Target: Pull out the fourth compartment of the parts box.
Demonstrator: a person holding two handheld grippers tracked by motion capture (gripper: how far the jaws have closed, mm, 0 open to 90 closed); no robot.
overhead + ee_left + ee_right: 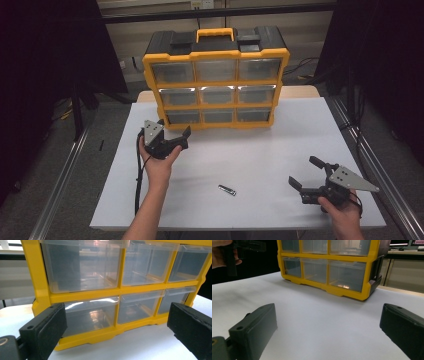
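Right gripper (pixel 308 175): I held it low over the near right part of the table (pixel 280 150), jaws spread wide with nothing between them; in the right gripper view both black pads stood apart over bare white surface.
Metal piece (pixel 227 190): a small silvery strip lay flat on the white top, near the front edge, between my two hands, well apart from both grippers; it sat left of the right gripper and nearer me than the left one.
Left hand (pixel 159 162): palm under the gripper body, forearm entering from the near edge.
Left gripper (pixel 176 135): jaws released and wide apart, empty, pointed at the organiser's bottom row from just in front of its lower left corner.
Bottom-left drawer (pixel 88 316): in the left gripper view it lay ahead between my two pads, close but not touched; the left pad (pixel 45 331) overlapped the drawer's left edge in the picture.
Drawer organiser (pixel 216 80): yellow frame, three rows of three clear drawers, all shut, standing upright at the far middle of the table; black top with a yellow handle.
Drawer contents: the clear drawers looked empty, as far as I could tell.
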